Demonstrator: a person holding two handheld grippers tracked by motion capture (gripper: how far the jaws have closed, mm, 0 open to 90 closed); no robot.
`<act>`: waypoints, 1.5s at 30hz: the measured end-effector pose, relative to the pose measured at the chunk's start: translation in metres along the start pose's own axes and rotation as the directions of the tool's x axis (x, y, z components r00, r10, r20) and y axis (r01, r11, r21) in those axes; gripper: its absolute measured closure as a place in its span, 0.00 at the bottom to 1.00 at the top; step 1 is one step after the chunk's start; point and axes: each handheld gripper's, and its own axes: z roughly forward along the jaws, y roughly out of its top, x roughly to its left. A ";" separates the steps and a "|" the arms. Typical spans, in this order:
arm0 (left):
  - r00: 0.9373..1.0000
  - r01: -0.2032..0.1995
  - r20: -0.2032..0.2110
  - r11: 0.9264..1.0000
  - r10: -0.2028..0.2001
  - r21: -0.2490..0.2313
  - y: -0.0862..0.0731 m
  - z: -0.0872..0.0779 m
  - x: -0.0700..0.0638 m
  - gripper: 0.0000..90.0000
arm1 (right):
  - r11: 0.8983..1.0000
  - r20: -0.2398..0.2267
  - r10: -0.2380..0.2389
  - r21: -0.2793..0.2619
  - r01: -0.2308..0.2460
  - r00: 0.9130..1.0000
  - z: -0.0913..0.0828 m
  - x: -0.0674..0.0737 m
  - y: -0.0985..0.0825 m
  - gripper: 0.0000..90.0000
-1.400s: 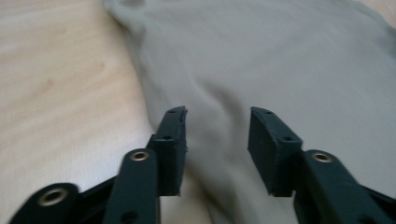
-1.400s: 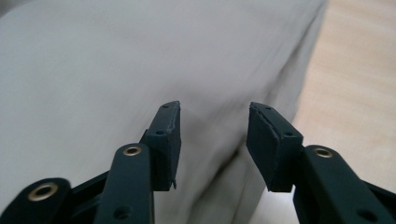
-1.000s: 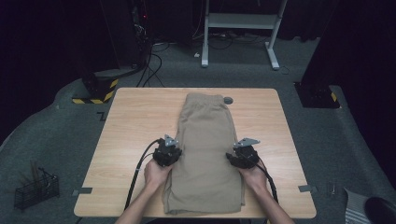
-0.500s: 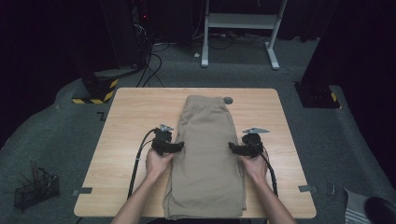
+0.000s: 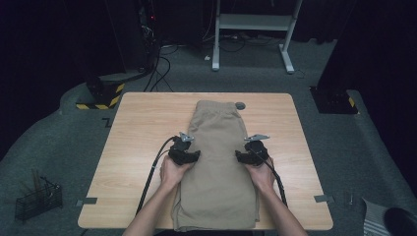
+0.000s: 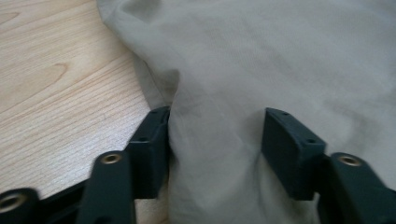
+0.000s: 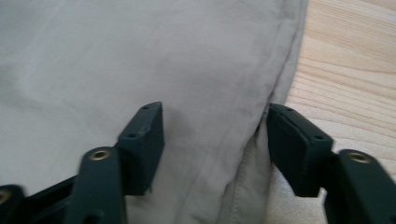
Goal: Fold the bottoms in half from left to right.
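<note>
Folded khaki trousers [image 5: 216, 167] lie lengthwise down the middle of the wooden table [image 5: 142, 128]. My left gripper [image 5: 194, 157] sits at the garment's left edge and my right gripper [image 5: 240, 156] at its right edge, both pointing inward. In the left gripper view the left gripper [image 6: 217, 114] straddles a raised fold of the cloth [image 6: 219, 154]. In the right gripper view the right gripper [image 7: 215, 109] straddles the seamed edge [image 7: 261, 130], which lies flat. Both pairs of jaws have just been closing with cloth between them, and they still stand apart.
A small dark round disc [image 5: 240, 105] lies by the waistband at the table's far edge. On the floor are a black wire basket [image 5: 37, 201] at the left, a yellow-and-black striped base [image 5: 98, 96] and a white frame [image 5: 253, 29] behind the table.
Both grippers slid a little farther up the garment's sides and then inward onto its edges. Their jaws now stand wider than a second ago.
</note>
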 end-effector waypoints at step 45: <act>0.974 0.102 0.208 0.992 -0.086 -0.068 0.012 -0.026 0.022 0.97 | 0.989 -0.161 -0.082 -0.134 0.061 0.984 -0.032 -0.004 0.008 0.97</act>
